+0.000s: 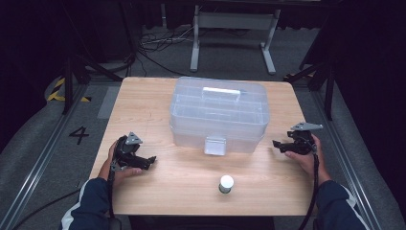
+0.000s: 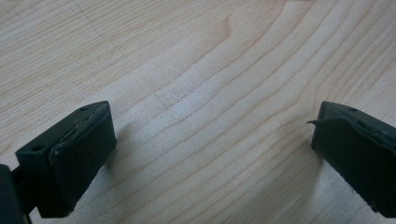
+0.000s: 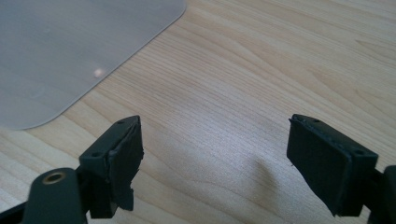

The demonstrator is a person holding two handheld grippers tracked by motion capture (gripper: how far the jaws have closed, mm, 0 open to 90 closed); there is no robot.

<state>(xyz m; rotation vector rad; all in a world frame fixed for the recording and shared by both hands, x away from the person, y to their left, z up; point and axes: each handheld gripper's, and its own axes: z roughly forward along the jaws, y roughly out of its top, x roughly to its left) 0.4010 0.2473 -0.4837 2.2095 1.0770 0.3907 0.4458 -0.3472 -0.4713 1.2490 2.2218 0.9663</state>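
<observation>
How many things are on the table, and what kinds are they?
Clear plastic box: 1
Small bottle with a white cap: 1
Black claws, left claw and right claw, each held open in a hand: 2
Total: 4

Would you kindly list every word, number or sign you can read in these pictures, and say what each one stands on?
"4": a dark numeral on the grey floor, left of the table.
Yellow-and-black hazard stripes, without words, on the floor beside it.
The clear box, its latch and the white-capped bottle show no readable text.
The two gripper views show bare wood, with nothing written.
</observation>
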